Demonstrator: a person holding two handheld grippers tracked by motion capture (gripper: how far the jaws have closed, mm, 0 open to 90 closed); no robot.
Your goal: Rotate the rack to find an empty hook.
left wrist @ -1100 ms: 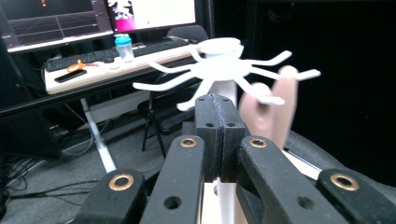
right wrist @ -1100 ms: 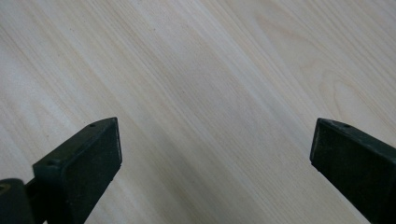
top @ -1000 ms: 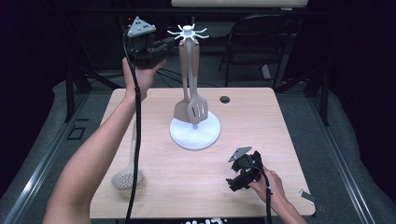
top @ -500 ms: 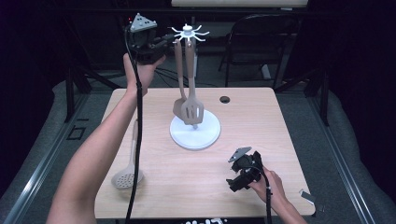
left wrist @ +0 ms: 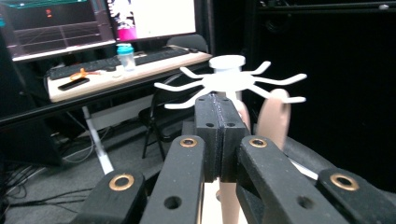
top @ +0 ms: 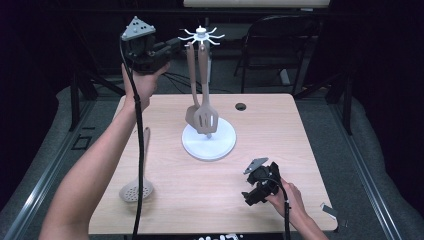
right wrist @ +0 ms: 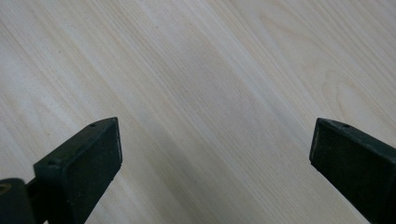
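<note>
A white utensil rack (top: 201,35) with spoke-like hooks stands on a round white base (top: 222,145) at the table's middle. Two tan spatulas hang from it, one slotted (top: 207,119) and one behind it (top: 192,113). My left gripper (top: 172,46) is raised beside the hooks, at their left, and it is shut with nothing between its jaws. In the left gripper view the closed left gripper (left wrist: 220,100) sits just below the white hooks (left wrist: 229,80), with a spatula handle (left wrist: 274,116) behind. A tan skimmer spoon (top: 136,190) lies on the table at the near left. My right gripper (top: 251,194) stays low at the near right, and in its own view the right gripper (right wrist: 215,140) is open over bare wood.
The light wooden table (top: 280,130) has a small black grommet (top: 241,106) near its far edge. A dark chair (top: 280,45) stands beyond the table. A desk with monitors and a keyboard (left wrist: 116,60) lies farther back in the left gripper view.
The left gripper has shifted only slightly beside the rack's hooks, and the hanging spatulas have swung a little. The right gripper has not moved.
</note>
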